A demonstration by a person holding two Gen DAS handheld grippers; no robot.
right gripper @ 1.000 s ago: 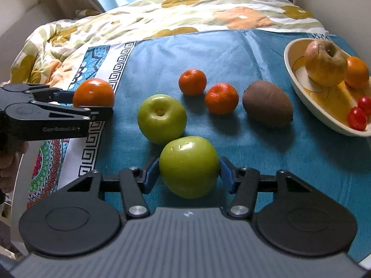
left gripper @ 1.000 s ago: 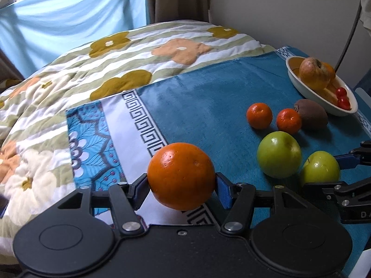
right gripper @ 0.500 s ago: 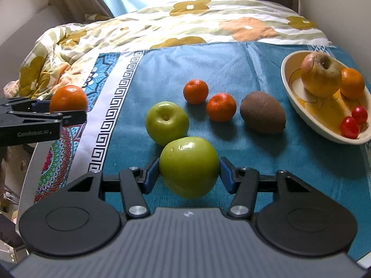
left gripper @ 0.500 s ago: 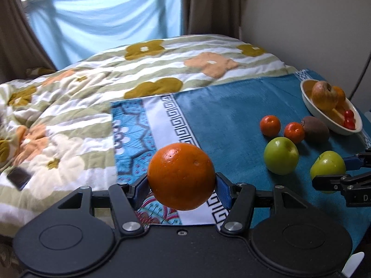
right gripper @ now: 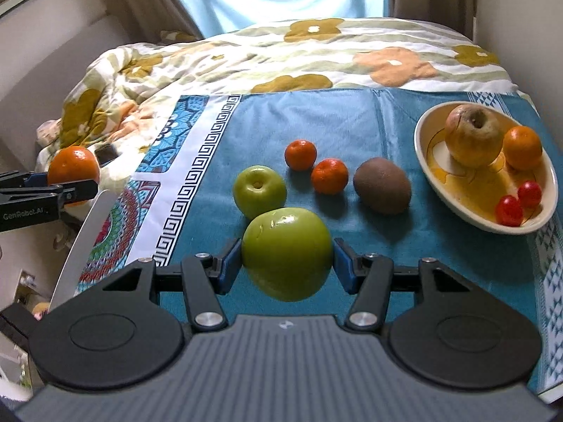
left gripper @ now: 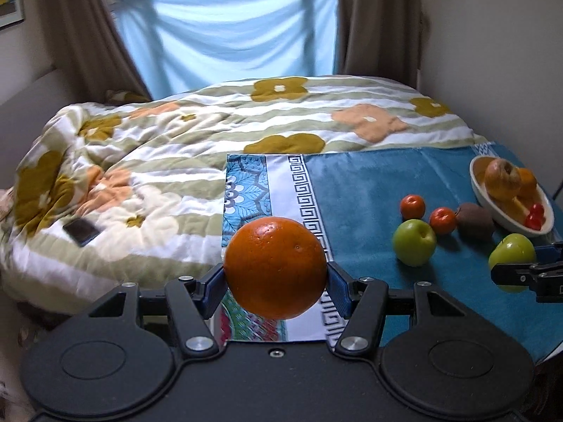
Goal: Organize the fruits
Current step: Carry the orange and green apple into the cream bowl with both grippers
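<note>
The left tongs (left gripper: 276, 281) are clamping an orange (left gripper: 275, 268), holding it in the air off the 9 o'clock edge of the teal cloth (right gripper: 352, 133); the right tongs (right gripper: 287, 263) are gripping a green apple (right gripper: 286, 253), lifting it above the cloth at 6 o'clock. Four fruits are lying loose on the cloth: one second apple (right gripper: 259, 191) just beyond the held one, two mandarins (right gripper: 300, 154) (right gripper: 329, 176) near each other at 12 o'clock, and one kiwi (right gripper: 382, 185) beside them toward 2 o'clock. These are sitting between the right tongs and the bowl (right gripper: 422, 147) at 2 o'clock, the kiwi closest to it. The bowl is holding one yellowish apple (right gripper: 471, 135), one small orange (right gripper: 522, 147) touching it, and two cherry tomatoes (right gripper: 508, 210) (right gripper: 529, 194) side by side. A flowered quilt (left gripper: 176, 147) is covering the bed beyond the cloth, with a dark phone (left gripper: 81, 231) lying on it at 9 o'clock in the left view. Curtains (left gripper: 376, 17) are hanging at the window behind.
</note>
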